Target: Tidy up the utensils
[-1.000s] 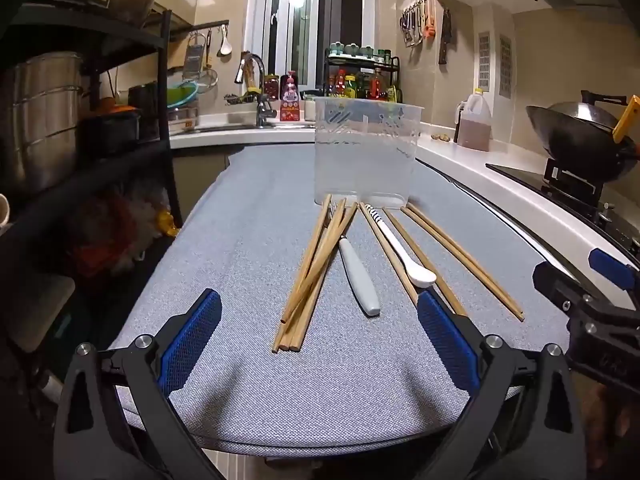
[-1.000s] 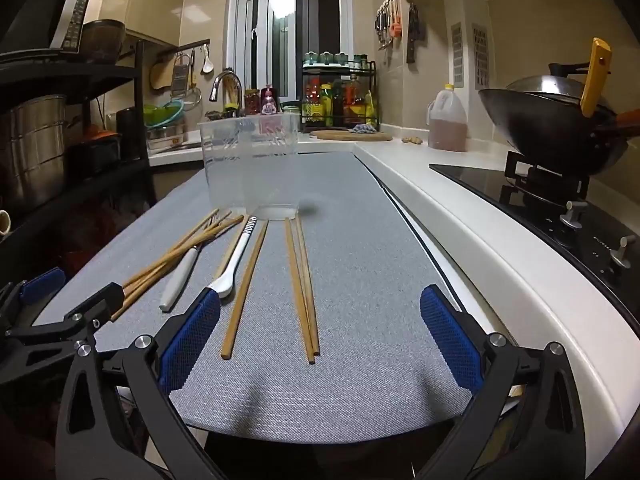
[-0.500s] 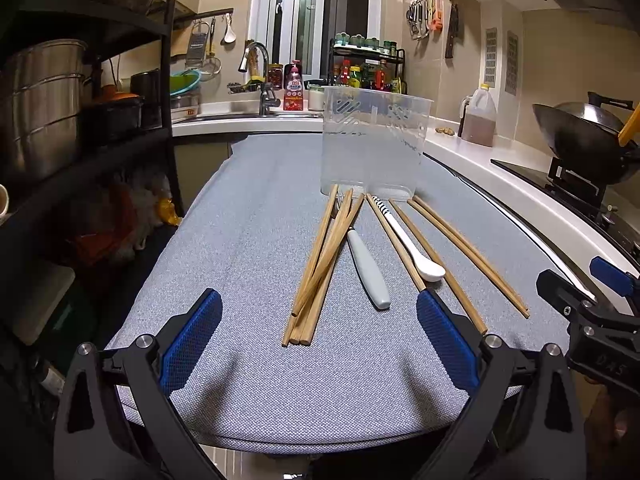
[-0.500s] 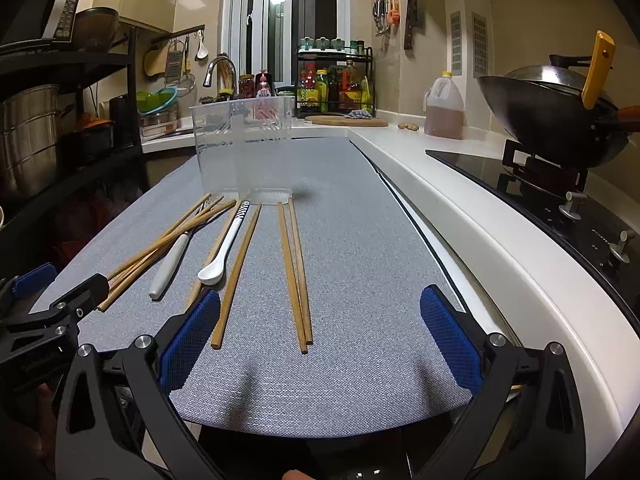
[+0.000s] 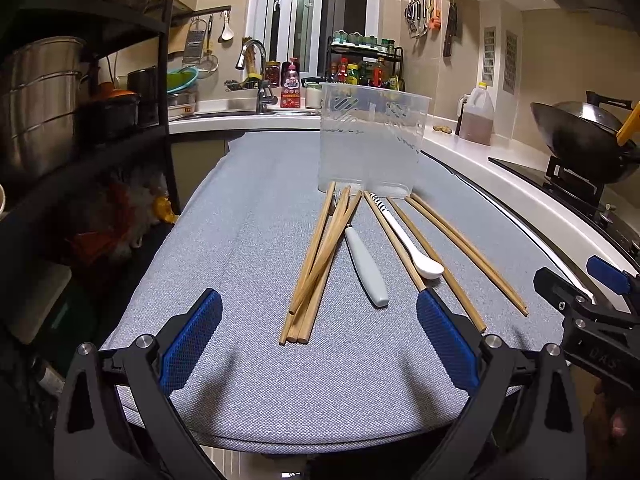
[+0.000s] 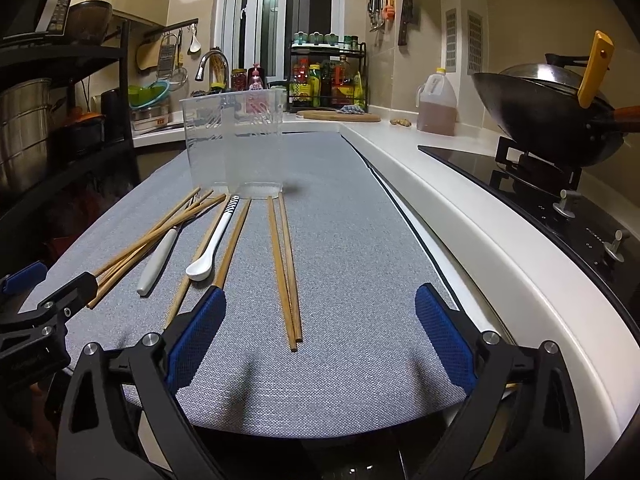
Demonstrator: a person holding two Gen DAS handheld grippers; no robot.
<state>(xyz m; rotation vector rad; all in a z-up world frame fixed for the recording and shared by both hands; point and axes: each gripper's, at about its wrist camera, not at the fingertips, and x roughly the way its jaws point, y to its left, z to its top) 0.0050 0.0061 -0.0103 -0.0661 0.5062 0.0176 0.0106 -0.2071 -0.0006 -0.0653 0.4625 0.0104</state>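
Several wooden chopsticks lie on a grey mat (image 5: 248, 240): a crossed bundle (image 5: 320, 256) on the left, a parallel pair (image 6: 285, 264) on the right. Between them lie a fork with a white handle (image 5: 366, 268) and a white spoon (image 5: 416, 248) with a striped handle. A clear plastic container (image 5: 372, 140) stands upright and empty behind them. My left gripper (image 5: 320, 336) is open, low over the near ends of the bundle. My right gripper (image 6: 320, 328) is open over the near ends of the pair. Neither holds anything.
A black shelf rack with steel pots (image 5: 36, 100) stands at the left. A white counter (image 6: 460, 208) runs along the right, with a stove and a black wok (image 6: 548, 112). A sink and faucet (image 5: 256, 76) and a spice rack (image 6: 328, 76) sit at the back.
Both grippers have tilted down and edged forward toward the utensils. Nothing on the mat has moved; both stay open.
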